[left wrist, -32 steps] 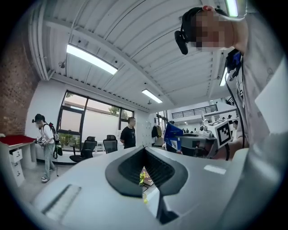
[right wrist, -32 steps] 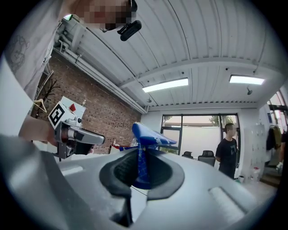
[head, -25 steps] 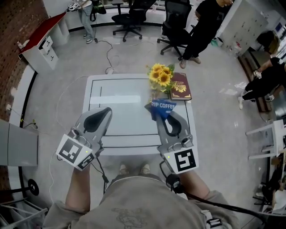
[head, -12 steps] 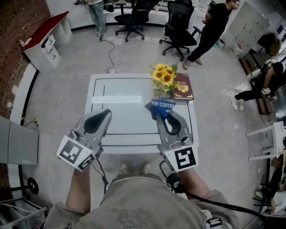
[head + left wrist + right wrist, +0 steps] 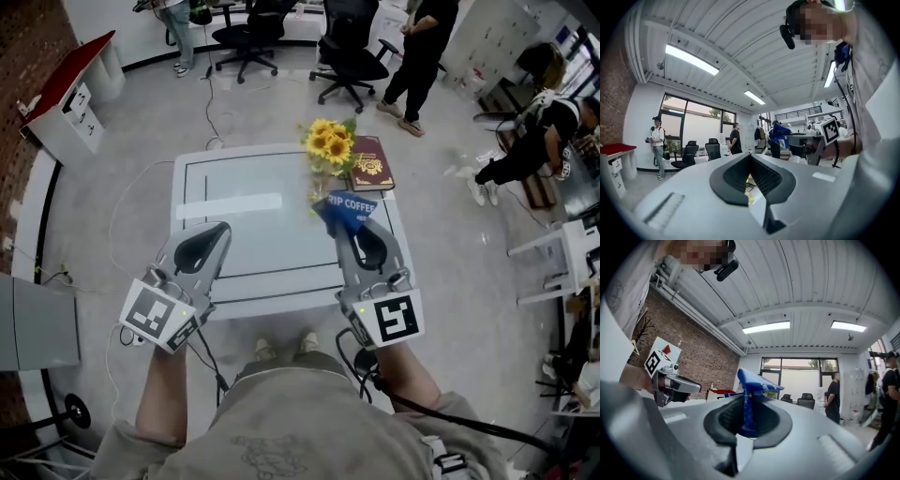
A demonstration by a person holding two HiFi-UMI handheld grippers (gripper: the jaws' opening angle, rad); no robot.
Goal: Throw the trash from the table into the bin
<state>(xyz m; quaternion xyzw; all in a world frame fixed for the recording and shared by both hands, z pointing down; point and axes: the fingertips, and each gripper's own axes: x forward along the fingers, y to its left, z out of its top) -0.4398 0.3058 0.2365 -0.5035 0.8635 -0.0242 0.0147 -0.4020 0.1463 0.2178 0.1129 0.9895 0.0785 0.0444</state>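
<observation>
Since the right gripper (image 5: 349, 228) clamps only a thin fold of the crumpled blue coffee wrapper (image 5: 345, 207), it may slip out mid-carry; the left gripper (image 5: 217, 235) has its jaws together, empty.

Sunflowers (image 5: 328, 143), maroon book (image 5: 372, 166) (just beside), office chairs (image 5: 347, 52)

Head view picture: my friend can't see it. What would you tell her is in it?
Seen from above, the right tongs pinch a blue coffee packet over a white table, and the left tongs hold nothing. Sunflowers and a red book sit at the table's far side.
</observation>
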